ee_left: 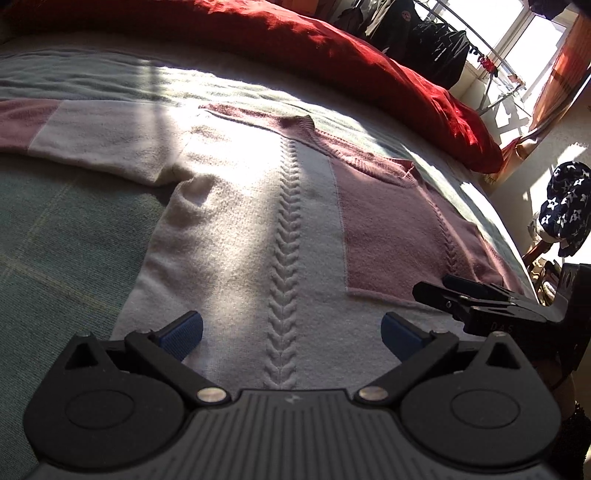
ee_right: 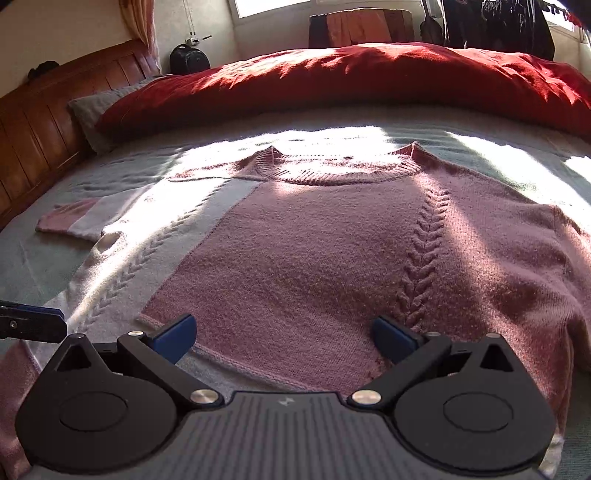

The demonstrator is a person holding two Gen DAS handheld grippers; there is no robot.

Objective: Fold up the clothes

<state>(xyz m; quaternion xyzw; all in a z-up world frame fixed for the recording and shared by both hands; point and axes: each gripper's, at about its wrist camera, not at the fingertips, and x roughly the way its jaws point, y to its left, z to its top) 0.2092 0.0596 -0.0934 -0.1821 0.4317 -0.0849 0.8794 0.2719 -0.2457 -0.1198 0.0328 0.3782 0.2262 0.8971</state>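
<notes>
While sunlight falls in bright bands across a bed (ee_right: 44, 266), a knitted sweater (ee_right: 295, 258) lies spread flat on the pale green bedspread, front side up, its ribbed round collar (ee_right: 338, 173) pointing toward the far side of the bed. The sweater is dusty pink across the middle and one side, and cream white on the other side, with a raised braid pattern running down each half. One sleeve (ee_right: 70, 221), cream with a pink cuff, stretches out sideways toward the wooden headboard (ee_right: 33, 122).

Seen from its own camera, the left hand-held gripper (ee_left: 291, 332) hovers low over the hem end of the cream half, right above the braid pattern. Its two blue-padded fingers (ee_left: 183, 332) are spread wide apart and hold nothing.

The right hand-held gripper (ee_right: 284, 338) sits over the hem end of the pink panel, likewise spread wide, with nothing between its fingers. It also shows at the right edge of the left camera's view, just beside the left one.

Beyond the sweater, a rumpled red duvet (ee_right: 332, 85) is heaped along the far side of the bed. A grey pillow (ee_right: 88, 110) rests near the headboard. Dark clothes (ee_left: 417, 40) hang on a drying rack by a bright window (ee_left: 517, 33).
</notes>
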